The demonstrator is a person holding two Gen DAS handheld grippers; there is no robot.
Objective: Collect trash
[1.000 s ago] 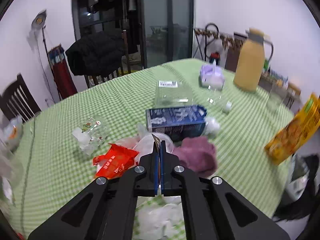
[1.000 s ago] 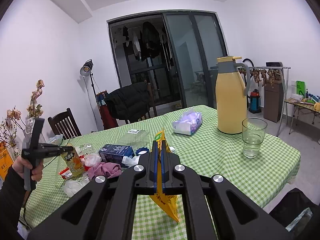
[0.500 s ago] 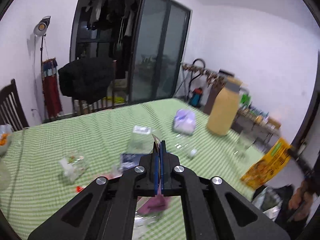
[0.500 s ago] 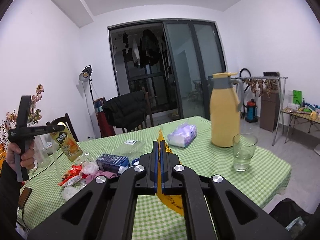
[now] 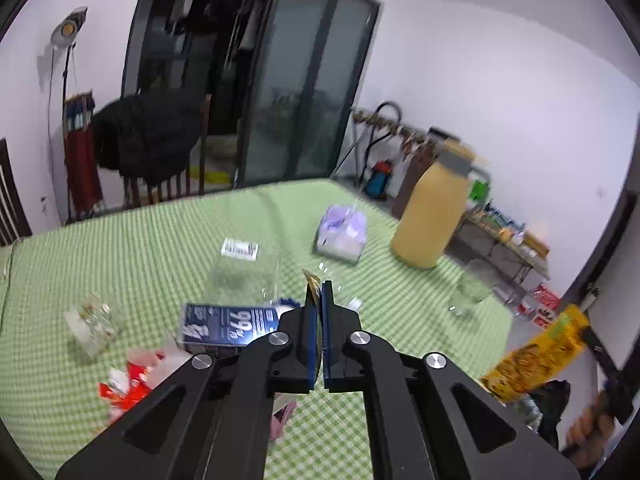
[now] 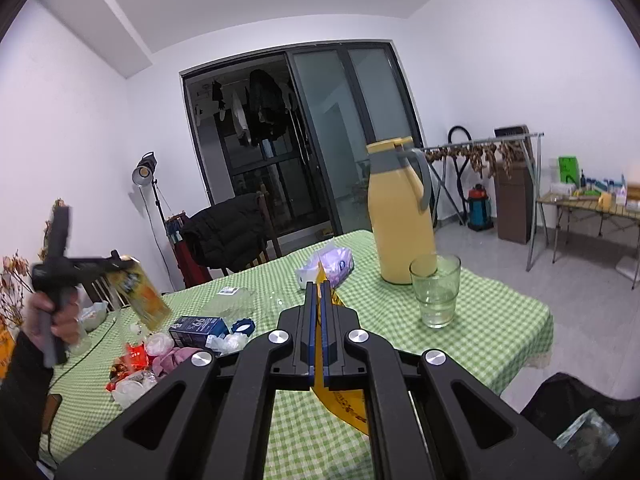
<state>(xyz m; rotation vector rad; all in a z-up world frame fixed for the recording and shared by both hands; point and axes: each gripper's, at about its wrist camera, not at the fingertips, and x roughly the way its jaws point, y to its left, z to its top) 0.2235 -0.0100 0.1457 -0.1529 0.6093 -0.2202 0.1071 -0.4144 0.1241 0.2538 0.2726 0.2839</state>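
Observation:
My left gripper [image 5: 320,286] is shut on the thin top edge of an orange drink pouch [image 6: 140,298], which hangs tilted above the table's left side in the right wrist view. My right gripper [image 6: 319,286] is shut on a yellow snack bag [image 6: 340,400]; the left wrist view shows that bag [image 5: 536,356] off the table's right edge. On the green checked table [image 5: 140,248] lie a blue carton [image 5: 228,326], a red wrapper [image 5: 128,380], a clear plastic box [image 5: 244,268] and a crumpled clear cup [image 5: 90,320].
A yellow thermos jug [image 6: 400,216], a drinking glass [image 6: 434,296] and a purple tissue pack [image 6: 332,266] stand on the table's far right part. A black bag [image 6: 580,420] sits on the floor at the lower right. A chair with a black jacket [image 5: 148,136] stands behind the table.
The left gripper has lifted away from the trash pile with the pouch, and its view has swung right. The right gripper has shifted sideways with the snack bag still in it.

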